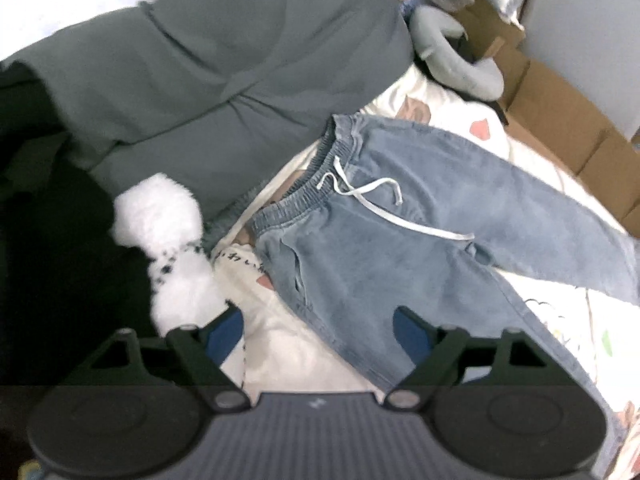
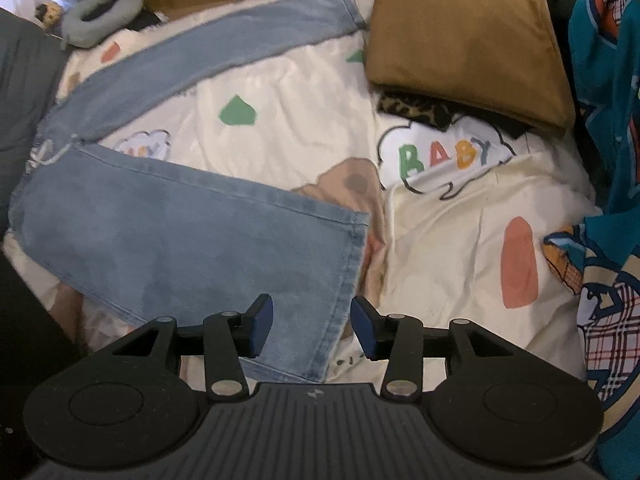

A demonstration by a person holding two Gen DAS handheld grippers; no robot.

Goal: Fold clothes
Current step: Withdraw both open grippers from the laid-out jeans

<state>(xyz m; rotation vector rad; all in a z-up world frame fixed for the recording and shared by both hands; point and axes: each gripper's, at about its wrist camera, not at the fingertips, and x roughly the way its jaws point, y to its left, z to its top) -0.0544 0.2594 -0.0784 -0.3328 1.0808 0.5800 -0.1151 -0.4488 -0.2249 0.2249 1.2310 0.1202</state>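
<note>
Jeans point(image 1: 400, 240) lie spread flat on the printed bedsheet point(image 1: 460, 124), waistband and white drawstring point(image 1: 380, 200) toward the grey cushion point(image 1: 224, 72). Left gripper point(image 1: 320, 332) hovers above them, jaws wide, nothing held. Cardboard box point(image 1: 560, 120) far right, contents unclear from here. Over to the right wrist: right gripper point(image 2: 312, 328) hangs half-open over the near leg's hem point(image 2: 352, 280), holding nothing. Brown pillow point(image 2: 468, 40) sits far right.

Soft, even daylight — slight motion blur, fisheye-warped edges.
</note>
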